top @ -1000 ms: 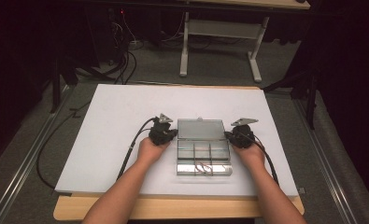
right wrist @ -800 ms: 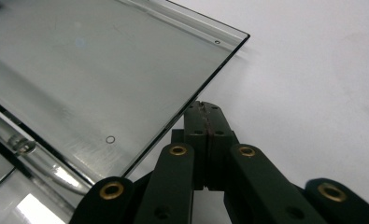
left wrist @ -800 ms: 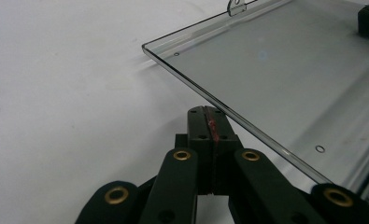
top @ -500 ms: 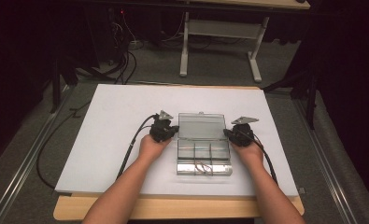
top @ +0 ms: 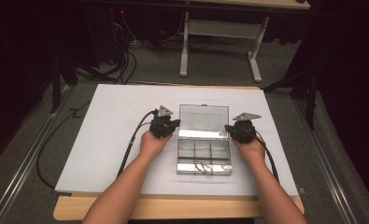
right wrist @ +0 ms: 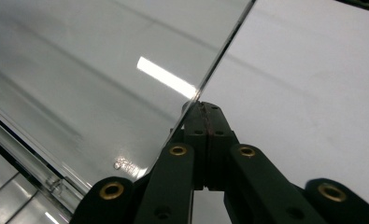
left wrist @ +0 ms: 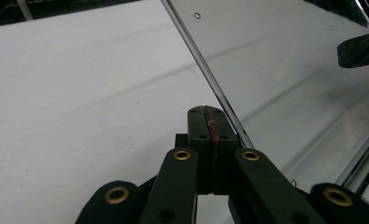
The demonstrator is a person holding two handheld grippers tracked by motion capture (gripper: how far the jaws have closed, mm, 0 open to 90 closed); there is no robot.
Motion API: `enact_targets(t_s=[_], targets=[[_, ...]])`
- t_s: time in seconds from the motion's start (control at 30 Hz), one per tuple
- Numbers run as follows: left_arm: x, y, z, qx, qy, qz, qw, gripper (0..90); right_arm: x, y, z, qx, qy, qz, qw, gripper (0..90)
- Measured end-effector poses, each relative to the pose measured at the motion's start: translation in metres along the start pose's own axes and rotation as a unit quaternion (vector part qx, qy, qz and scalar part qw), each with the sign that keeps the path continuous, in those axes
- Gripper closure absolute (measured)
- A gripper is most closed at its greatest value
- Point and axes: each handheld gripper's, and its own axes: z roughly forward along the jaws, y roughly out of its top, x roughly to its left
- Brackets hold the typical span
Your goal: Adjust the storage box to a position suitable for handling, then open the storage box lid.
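Observation:
A clear plastic compartment box [top: 203, 153] lies on the white table [top: 112, 140] with its lid [top: 203, 120] swung open and tilted back. My left gripper [top: 175, 124] is at the lid's left edge, and in its own view the jaws [left wrist: 205, 114] are shut together, empty, right against the lid [left wrist: 289, 70]. My right gripper [top: 228, 128] is at the lid's right edge, its jaws [right wrist: 204, 109] also shut and empty beside the lid [right wrist: 93, 70]. Small reddish parts [top: 203, 166] lie in a front compartment.
The box sits right of the table's middle, near the front. Wide white surface extends to the left and behind. Cables [top: 131, 144] trail from each gripper toward the front edge. A desk frame [top: 219, 42] and floor cables stand beyond the table.
The lid's far edge reaches slightly higher in the high view than a second ago. Both hands have stayed at the lid's sides.

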Motion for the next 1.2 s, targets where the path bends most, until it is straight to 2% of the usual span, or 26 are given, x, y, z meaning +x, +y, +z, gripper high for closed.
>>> enact_targets(t_s=[0.27,0.57,0.7,1.2], targets=[[-0.002,0.004,-0.008,-0.003,-0.001,0.006,1.0,90.0,0.001,0.004,-0.007,-0.003,-0.004,-0.007,1.0,90.0],[-0.002,0.007,-0.012,-0.009,-0.009,0.004,0.9999,90.0,-0.001,0.011,-0.012,-0.004,-0.004,-0.004,1.0,90.0],[-0.001,0.008,-0.013,-0.017,-0.013,-0.004,0.9998,90.0,0.0,0.012,-0.014,-0.005,-0.007,-0.004,1.0,90.0],[-0.006,0.013,-0.023,-0.031,-0.014,-0.001,0.9994,90.0,0.002,0.015,-0.023,-0.017,-0.008,-0.006,0.9998,90.0]])
